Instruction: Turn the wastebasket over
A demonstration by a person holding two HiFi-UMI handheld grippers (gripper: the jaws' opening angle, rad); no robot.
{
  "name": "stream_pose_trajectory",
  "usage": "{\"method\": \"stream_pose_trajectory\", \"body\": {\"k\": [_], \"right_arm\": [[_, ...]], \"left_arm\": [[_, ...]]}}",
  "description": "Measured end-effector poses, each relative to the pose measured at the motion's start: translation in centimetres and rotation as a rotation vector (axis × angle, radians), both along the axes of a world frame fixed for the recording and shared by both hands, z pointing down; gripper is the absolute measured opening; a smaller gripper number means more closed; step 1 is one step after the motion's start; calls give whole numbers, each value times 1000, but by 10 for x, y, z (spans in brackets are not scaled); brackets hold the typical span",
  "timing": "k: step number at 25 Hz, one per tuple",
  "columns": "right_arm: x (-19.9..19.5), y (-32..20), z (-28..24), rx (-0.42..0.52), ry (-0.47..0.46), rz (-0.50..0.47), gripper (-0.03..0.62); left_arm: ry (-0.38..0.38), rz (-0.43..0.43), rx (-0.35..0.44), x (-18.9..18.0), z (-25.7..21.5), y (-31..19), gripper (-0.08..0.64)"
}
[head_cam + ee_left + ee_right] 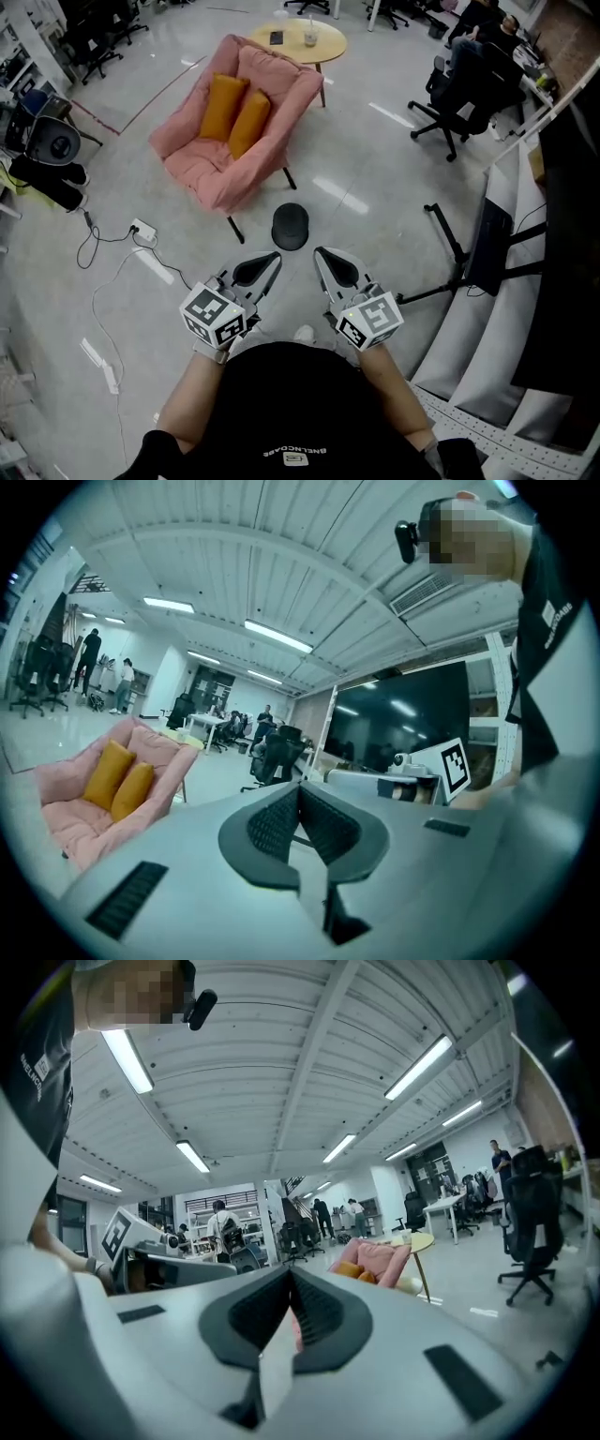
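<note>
In the head view, the wastebasket [291,226] stands on the floor just in front of the pink armchair [234,131], straight ahead of us. We cannot tell whether its mouth faces up or down. The left tongs [259,271] and right tongs [335,266] hang side by side at our waist, near the basket but apart from it. We judge this a ready stance, with the turning not yet begun.

In the left gripper view, the 2 dark ribbed pads meet with nothing between them. They look out level across the room, so the armchair shows but the basket lies below the frame.

In the right gripper view, the pads are likewise pressed together and empty, aimed above the basket. Both tongs must likely dip and spread before they can take it.
</note>
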State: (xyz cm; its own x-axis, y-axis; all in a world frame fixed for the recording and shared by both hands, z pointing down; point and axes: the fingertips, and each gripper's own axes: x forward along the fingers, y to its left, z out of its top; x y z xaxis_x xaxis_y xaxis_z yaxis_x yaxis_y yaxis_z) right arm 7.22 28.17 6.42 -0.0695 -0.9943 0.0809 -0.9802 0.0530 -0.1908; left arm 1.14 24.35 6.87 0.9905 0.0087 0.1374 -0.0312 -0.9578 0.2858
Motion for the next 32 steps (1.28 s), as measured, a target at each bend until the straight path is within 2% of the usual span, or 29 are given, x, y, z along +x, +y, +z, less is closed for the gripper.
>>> {"method": "stream_pose_trajectory", "body": {"k": [4, 8, 13, 18, 27, 32], "right_arm": [[8, 7, 10, -5, -10, -23, 11], [18, 5, 20, -30, -26, -24, 11], [27, -18, 30, -62, -18, -18, 11], [28, -67, 32, -101, 28, -27, 11], [27, -174, 51, -189, 11, -17, 14], [36, -210, 64, -230, 7, -11, 14]], "left_arm": [[-27, -65, 3, 0, 9, 0, 14], [-42, -100, -33, -2, 19, -7, 14], [-44, -141, -70, -7, 34, -33, 14], [-45, -148, -99, -13, 38, -86, 15], [-73, -107, -138, -22, 52, -195, 15], [-103, -120, -177, -28, 67, -229, 17]]}}
